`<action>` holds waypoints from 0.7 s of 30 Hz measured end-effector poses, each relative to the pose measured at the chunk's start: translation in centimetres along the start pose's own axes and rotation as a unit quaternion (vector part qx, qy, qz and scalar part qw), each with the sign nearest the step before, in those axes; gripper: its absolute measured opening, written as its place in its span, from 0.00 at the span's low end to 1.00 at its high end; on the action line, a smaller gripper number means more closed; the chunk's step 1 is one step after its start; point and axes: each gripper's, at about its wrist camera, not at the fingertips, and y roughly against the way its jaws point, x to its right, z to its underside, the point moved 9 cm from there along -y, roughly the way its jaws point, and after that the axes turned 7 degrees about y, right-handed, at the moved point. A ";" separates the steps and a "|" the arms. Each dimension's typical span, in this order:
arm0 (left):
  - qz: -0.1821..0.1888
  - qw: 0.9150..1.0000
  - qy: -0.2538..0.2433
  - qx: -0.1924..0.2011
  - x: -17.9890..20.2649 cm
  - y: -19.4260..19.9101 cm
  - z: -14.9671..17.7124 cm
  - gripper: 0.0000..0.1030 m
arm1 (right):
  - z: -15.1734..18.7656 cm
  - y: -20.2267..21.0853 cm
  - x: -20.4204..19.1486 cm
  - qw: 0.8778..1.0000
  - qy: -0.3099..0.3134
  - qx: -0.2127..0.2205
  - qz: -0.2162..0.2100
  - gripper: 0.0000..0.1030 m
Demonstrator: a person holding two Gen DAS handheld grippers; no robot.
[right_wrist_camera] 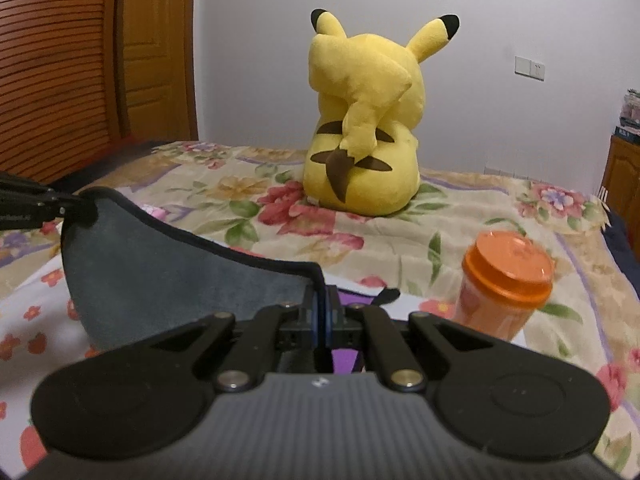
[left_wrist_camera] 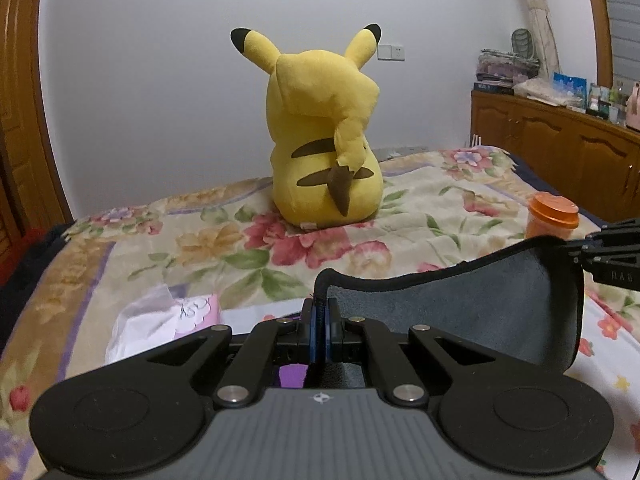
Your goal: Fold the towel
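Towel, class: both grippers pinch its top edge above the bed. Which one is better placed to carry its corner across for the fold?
Probably the left: the towel hangs free, but the orange cup stands close beside the right.

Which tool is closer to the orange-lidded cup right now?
Right. The right tool, shut on the gray towel, has the orange-lidded cup just to its right; the left tool holds the towel's far corner, farther away.
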 end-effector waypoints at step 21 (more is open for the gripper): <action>-0.038 0.999 0.005 0.017 -1.8 -7.0 -2.2 0.07 | -1.9 -6.7 1.8 0.999 0.036 0.000 0.036 0.04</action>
